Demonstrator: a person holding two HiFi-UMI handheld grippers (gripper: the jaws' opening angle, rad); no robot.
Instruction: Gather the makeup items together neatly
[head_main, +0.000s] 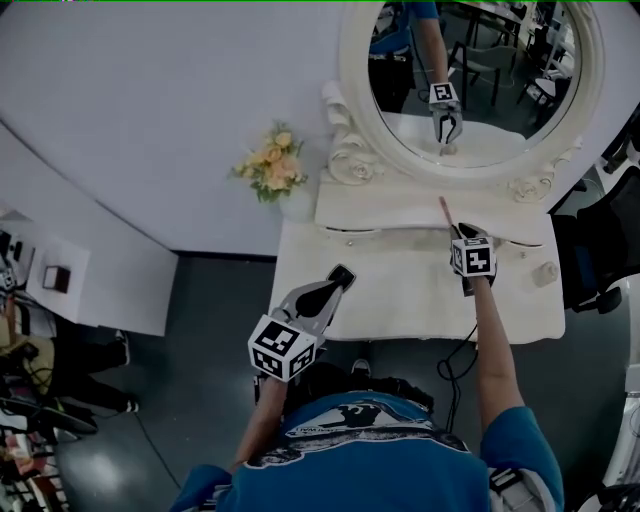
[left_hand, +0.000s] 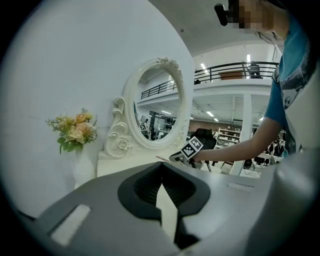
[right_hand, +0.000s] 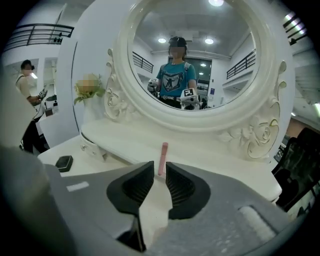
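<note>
Glossy mirror (head_main: 500, 95) — matt white table (head_main: 400, 290)

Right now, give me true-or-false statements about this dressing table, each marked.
The pink stick lies on the raised shelf under the mirror. True.
The right gripper is clamped on that stick. False: its jaws stand slightly apart, not pressing it.
The flowers stand left of the mirror. True.
The black compact lies on the shelf too. False: it sits on the lower tabletop.
The left gripper carries a brush. False: its jaws are together, empty.
</note>
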